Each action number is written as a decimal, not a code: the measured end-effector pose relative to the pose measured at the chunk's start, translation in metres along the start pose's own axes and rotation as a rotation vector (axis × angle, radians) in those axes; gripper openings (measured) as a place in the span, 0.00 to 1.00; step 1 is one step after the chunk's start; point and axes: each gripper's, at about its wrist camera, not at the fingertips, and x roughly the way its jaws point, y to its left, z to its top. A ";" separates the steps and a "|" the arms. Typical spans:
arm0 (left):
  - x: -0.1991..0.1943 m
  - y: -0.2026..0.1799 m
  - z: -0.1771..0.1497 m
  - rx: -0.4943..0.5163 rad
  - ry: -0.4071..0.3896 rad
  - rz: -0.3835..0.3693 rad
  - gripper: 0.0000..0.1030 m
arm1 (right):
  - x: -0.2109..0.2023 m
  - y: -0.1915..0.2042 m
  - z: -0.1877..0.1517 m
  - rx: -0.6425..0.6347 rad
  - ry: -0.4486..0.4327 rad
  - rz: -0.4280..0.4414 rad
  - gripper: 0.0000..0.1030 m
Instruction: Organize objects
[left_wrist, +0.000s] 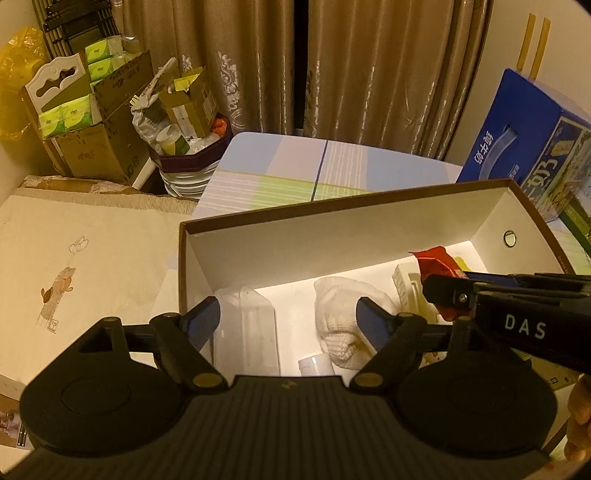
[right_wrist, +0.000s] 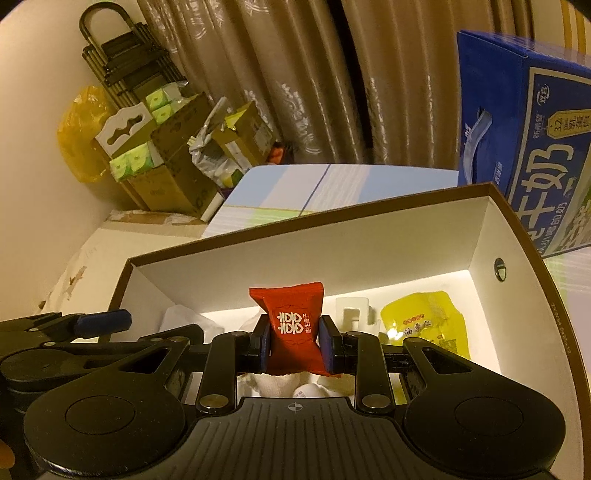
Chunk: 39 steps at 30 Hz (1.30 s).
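Observation:
A brown-rimmed box with white inside (left_wrist: 332, 243) (right_wrist: 332, 254) lies in front of both grippers. My right gripper (right_wrist: 294, 341) is shut on a red candy packet (right_wrist: 291, 325) held upright over the box; that packet (left_wrist: 436, 262) and the right gripper (left_wrist: 439, 291) show at the right of the left wrist view. My left gripper (left_wrist: 288, 321) is open above the box with nothing between its fingers. Inside lie a white knitted cloth (left_wrist: 343, 310), a clear plastic case (left_wrist: 247, 325), a small white bottle (left_wrist: 314, 363), a white holder (right_wrist: 352, 312) and a yellow sachet (right_wrist: 424, 325).
A blue milk carton box (left_wrist: 517, 136) (right_wrist: 535, 147) stands behind the box at the right. A striped tabletop (left_wrist: 295, 173) lies beyond, with cardboard boxes of green tissue packs (left_wrist: 85, 122) and a full bin (left_wrist: 188, 147) at the back left. A cream cloth (left_wrist: 74, 266) lies left.

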 end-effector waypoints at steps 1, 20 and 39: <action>-0.002 0.001 0.000 -0.002 -0.004 -0.003 0.76 | 0.001 0.000 0.001 0.001 -0.002 0.003 0.24; -0.031 0.015 -0.003 -0.041 -0.028 -0.018 0.86 | -0.028 0.001 0.002 0.034 -0.085 0.020 0.50; -0.091 0.004 -0.040 -0.047 -0.061 -0.048 0.94 | -0.099 0.006 -0.050 -0.049 -0.092 -0.046 0.66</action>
